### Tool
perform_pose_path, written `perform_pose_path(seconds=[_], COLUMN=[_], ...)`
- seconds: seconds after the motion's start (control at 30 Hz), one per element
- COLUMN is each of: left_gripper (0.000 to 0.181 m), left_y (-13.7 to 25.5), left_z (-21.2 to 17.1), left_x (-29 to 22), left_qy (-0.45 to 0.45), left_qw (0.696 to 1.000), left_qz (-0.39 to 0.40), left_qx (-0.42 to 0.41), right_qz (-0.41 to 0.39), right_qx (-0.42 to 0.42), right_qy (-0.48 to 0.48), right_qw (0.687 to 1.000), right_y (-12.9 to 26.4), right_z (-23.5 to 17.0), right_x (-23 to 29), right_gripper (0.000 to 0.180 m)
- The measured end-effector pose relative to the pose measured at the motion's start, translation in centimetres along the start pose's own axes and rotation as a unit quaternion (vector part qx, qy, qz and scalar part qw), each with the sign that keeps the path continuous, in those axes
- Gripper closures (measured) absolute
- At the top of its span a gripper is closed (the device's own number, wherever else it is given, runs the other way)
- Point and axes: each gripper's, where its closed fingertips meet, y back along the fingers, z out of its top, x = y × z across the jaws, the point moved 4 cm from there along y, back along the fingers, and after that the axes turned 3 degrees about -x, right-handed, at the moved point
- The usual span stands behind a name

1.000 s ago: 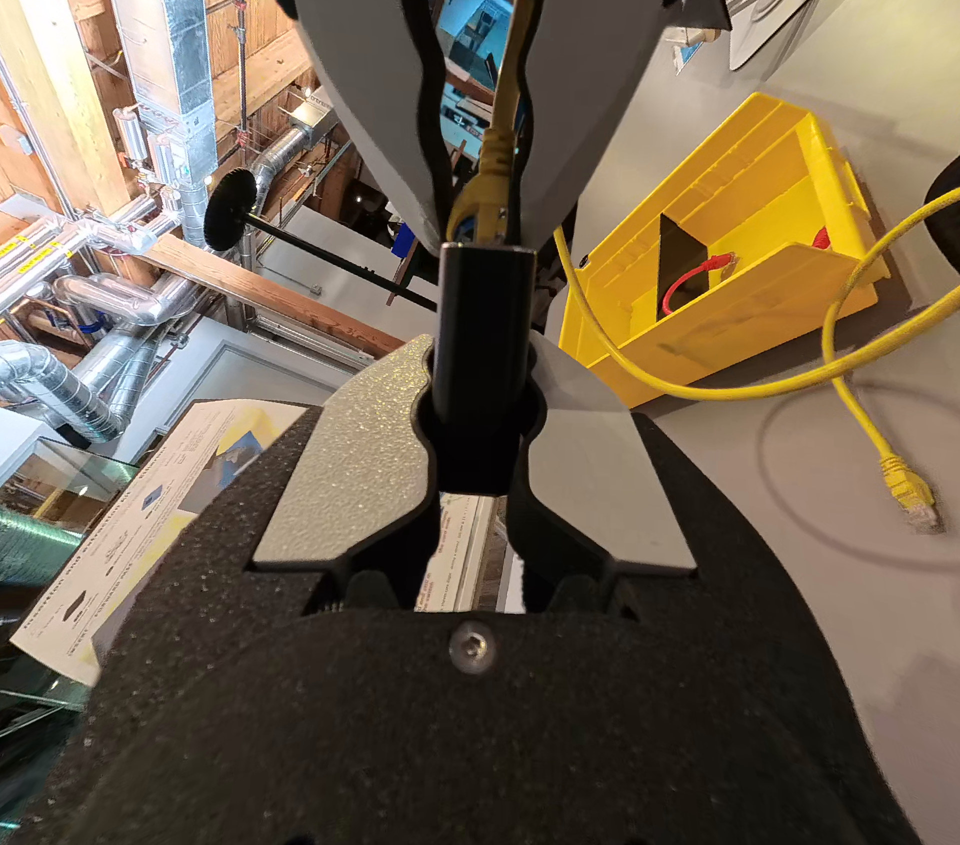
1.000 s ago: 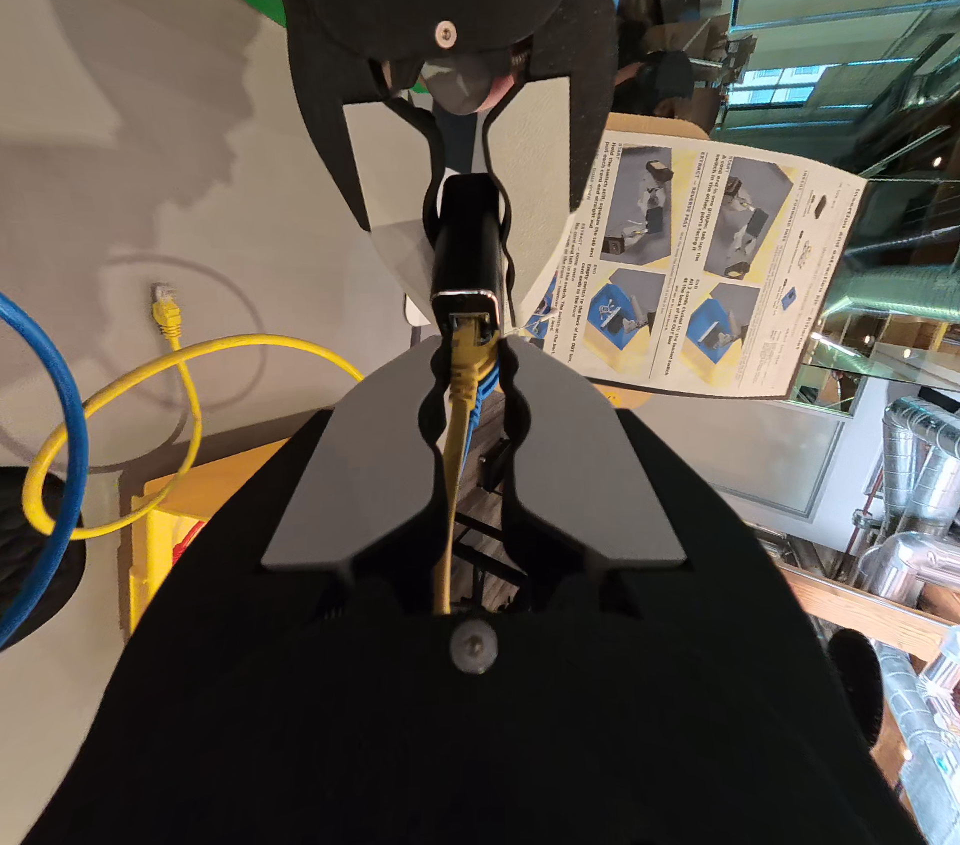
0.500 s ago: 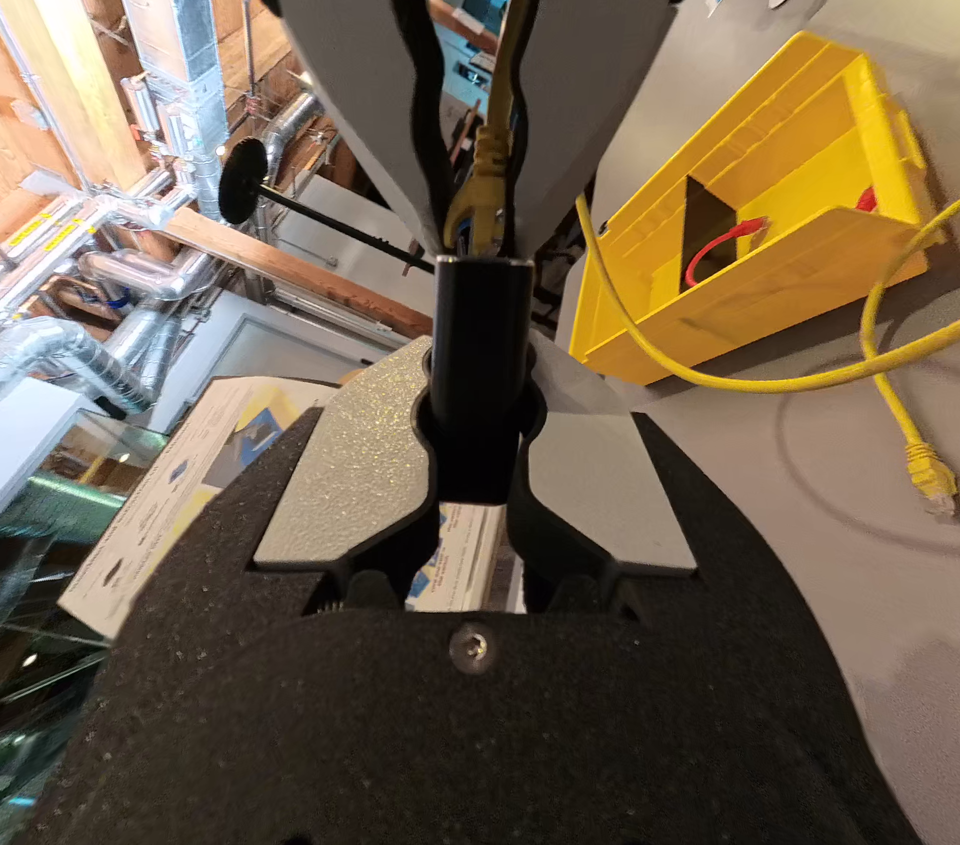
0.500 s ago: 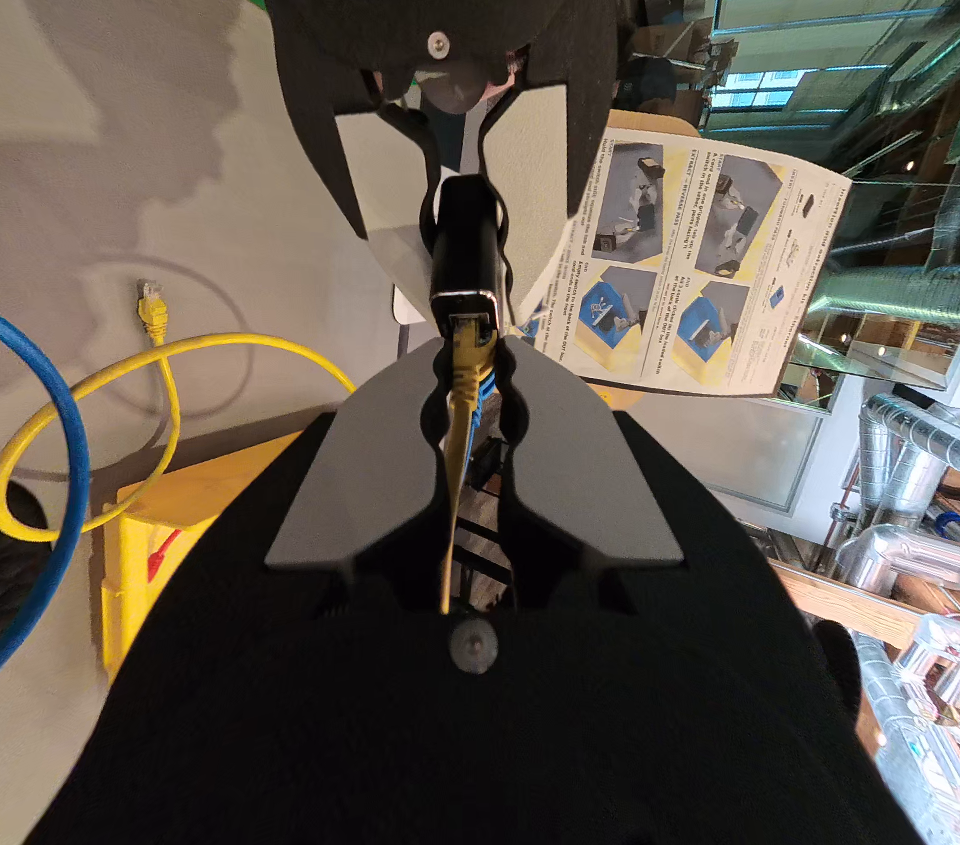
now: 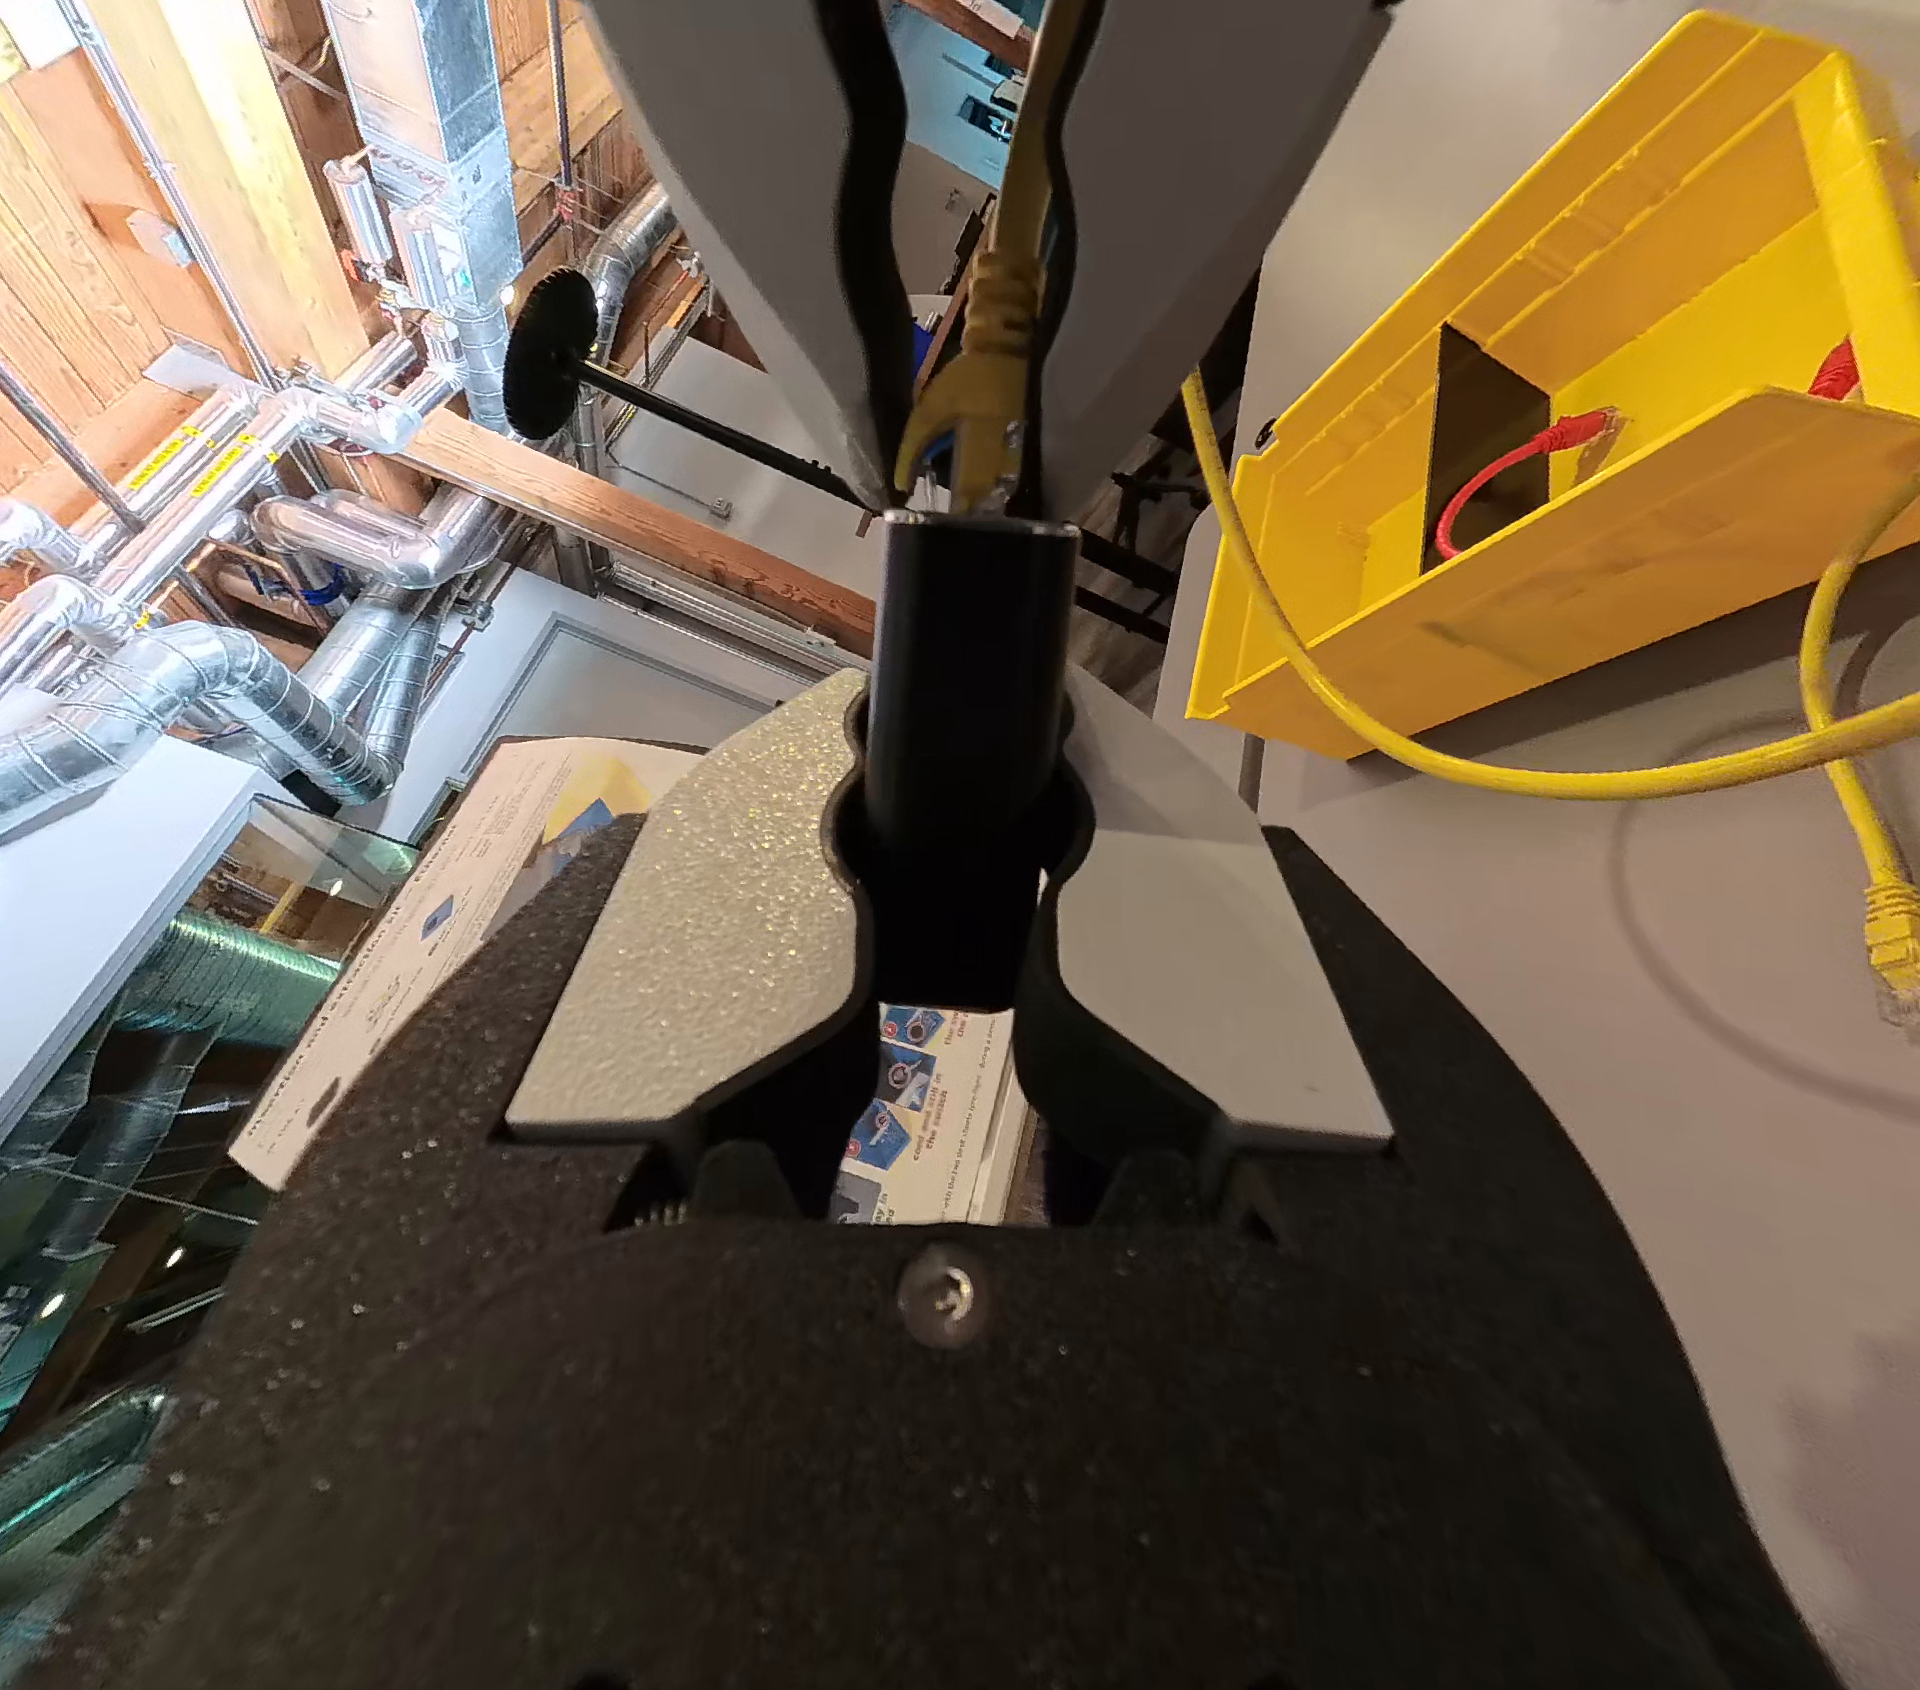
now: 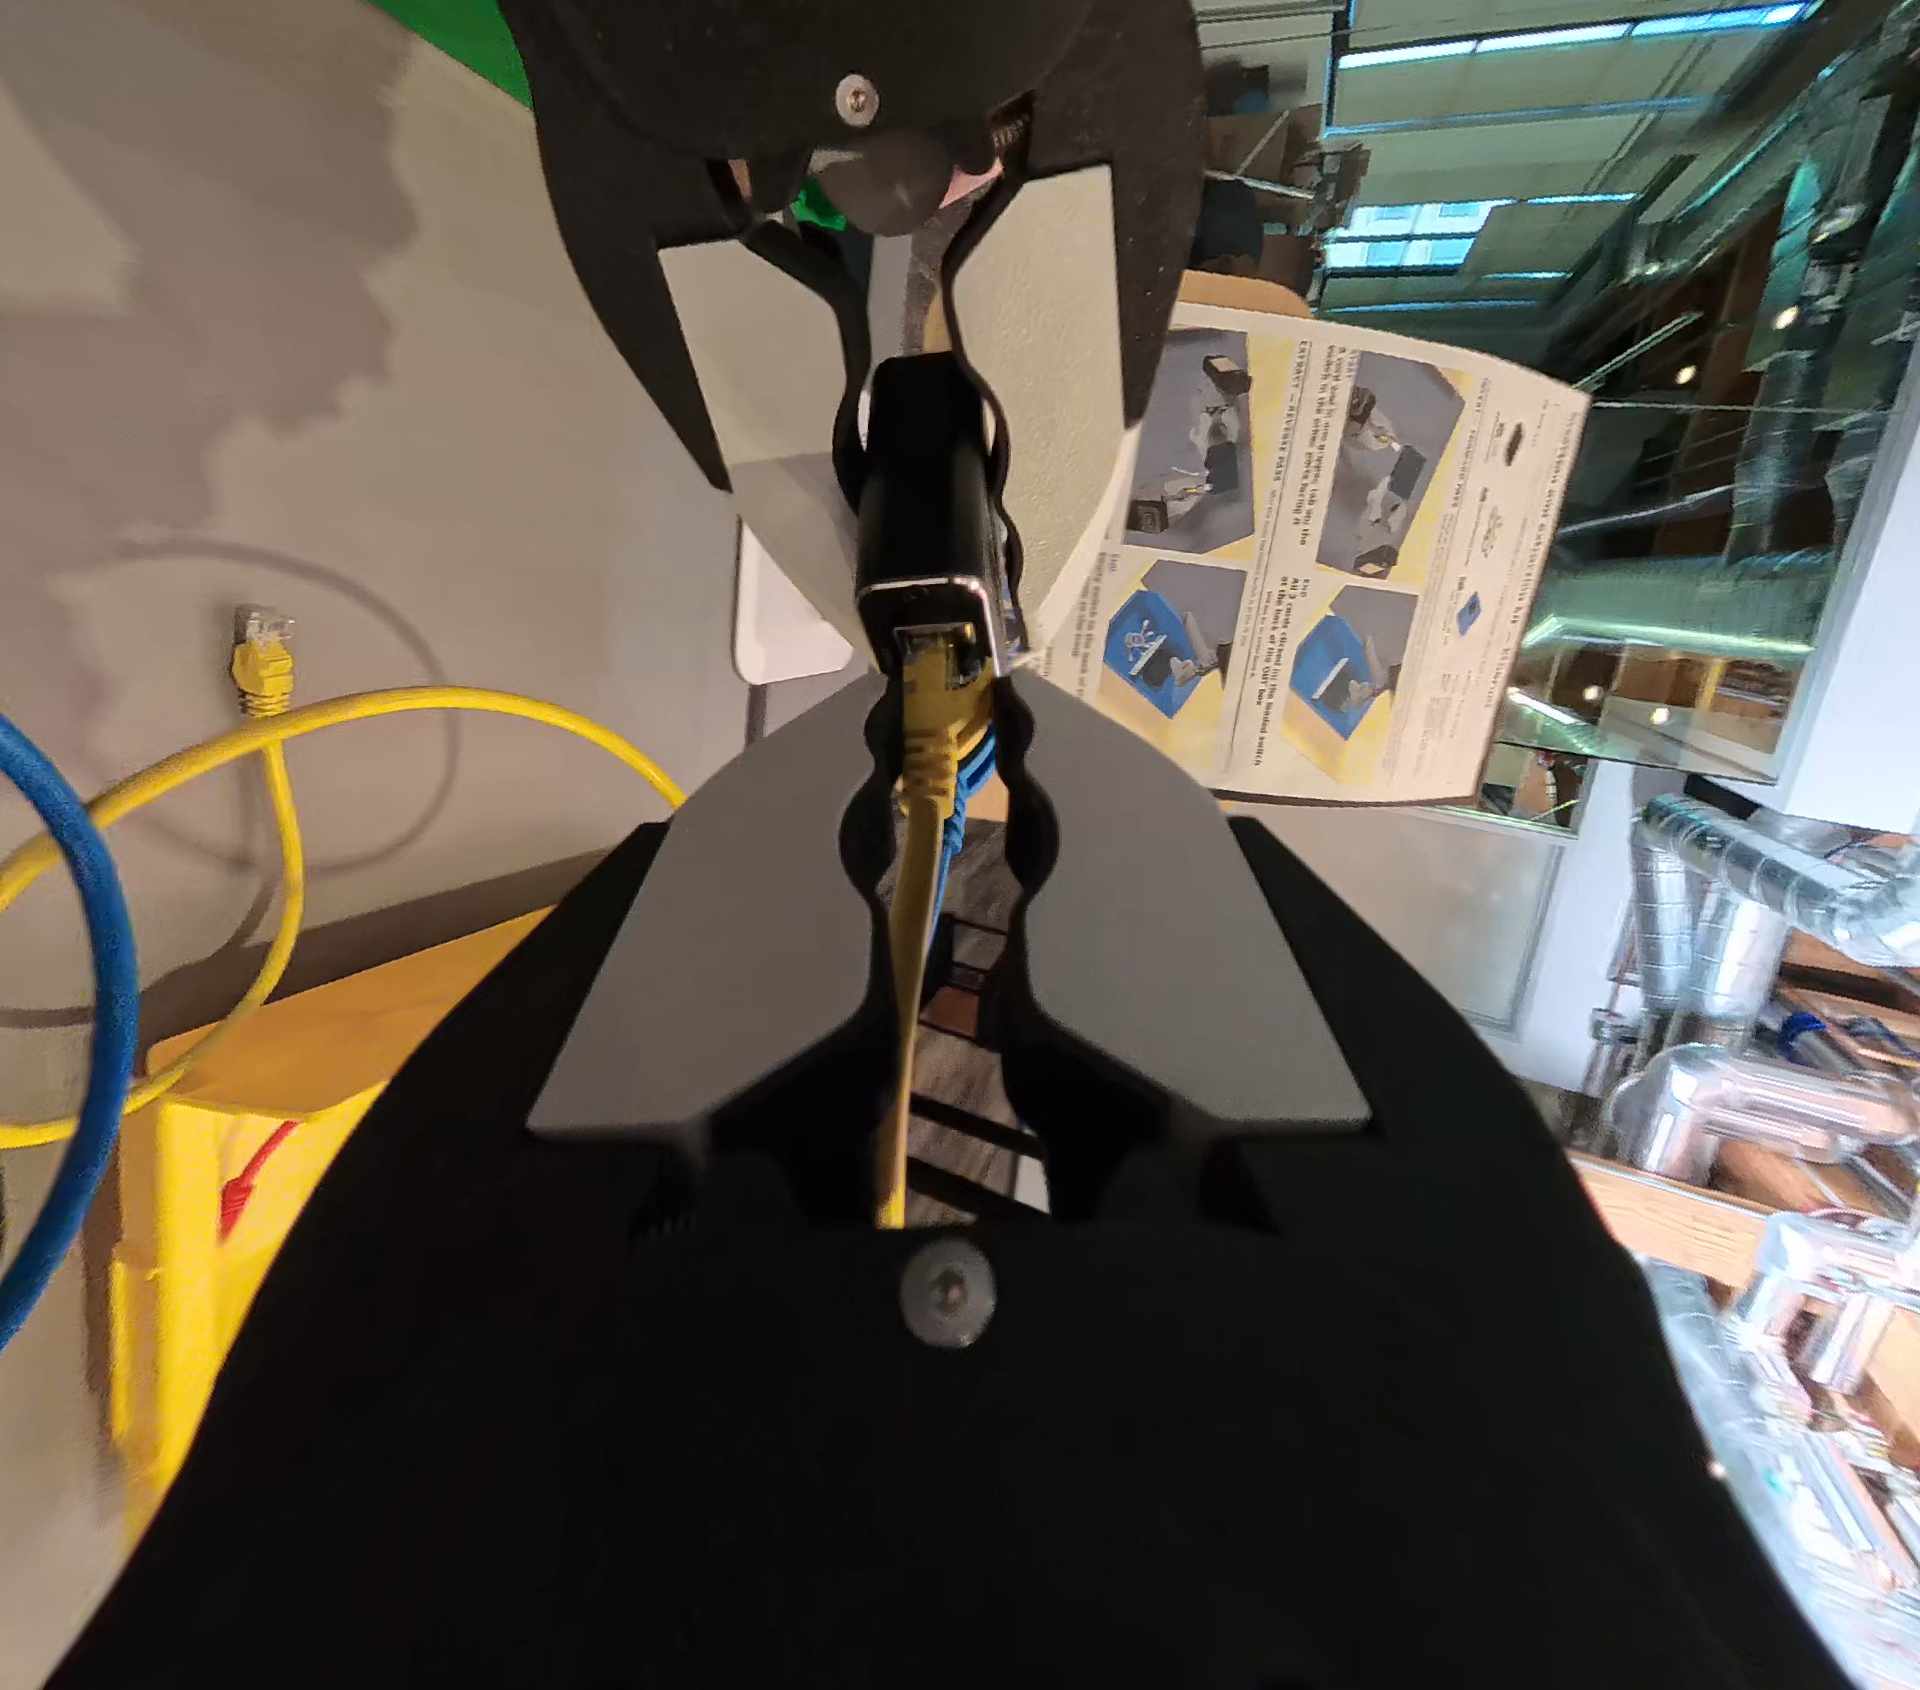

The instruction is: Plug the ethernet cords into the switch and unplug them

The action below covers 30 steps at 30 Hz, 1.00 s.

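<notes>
Room: workshop with wooden beams and silver ducts behind a grey tabletop (image 5: 1558,1121).
Switch: small black switch (image 5: 966,705), held in the air between the two grippers.
Left gripper (image 5: 961,819): closed on the switch body.
Right gripper (image 6: 940,747): closed around the yellow cord (image 6: 914,892) just behind its plug, which sits in the switch port.
Blue cord (image 6: 971,783): beside the yellow one at the port.
Yellow bin (image 5: 1621,414): on the tabletop, a red cord (image 5: 1507,466) inside.
Paper: printed sheet (image 6: 1351,560) behind the switch.
</notes>
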Motion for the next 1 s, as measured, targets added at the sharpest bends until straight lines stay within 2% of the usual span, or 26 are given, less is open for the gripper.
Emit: perform_pose_path(seconds=[0.23, 0.47, 1.0], left_gripper=[0.154, 0.154, 0.154], left_y=[-0.1, -0.1, -1.6], left_z=[0.2, 0.1, -2.4], left_x=[-0.3, -0.3, -3.0], left_qy=[0.02, 0.009, 0.057], left_qw=[1.0, 1.0, 0.99], left_qz=[-0.023, -0.02, -0.124], left_qx=[-0.001, -0.002, 0.037], right_qz=[-0.018, -0.002, 0.115], right_qx=[0.002, 0.01, 0.036], right_qy=[0.034, 0.061, 0.11], right_qw=[0.999, 0.998, 0.987], right_y=[0.3, 0.3, -1.9], right_z=[0.1, 0.5, -1.1], right_x=[0.3, 0.6, 2.3], right_gripper=[0.163, 0.164, 0.164])
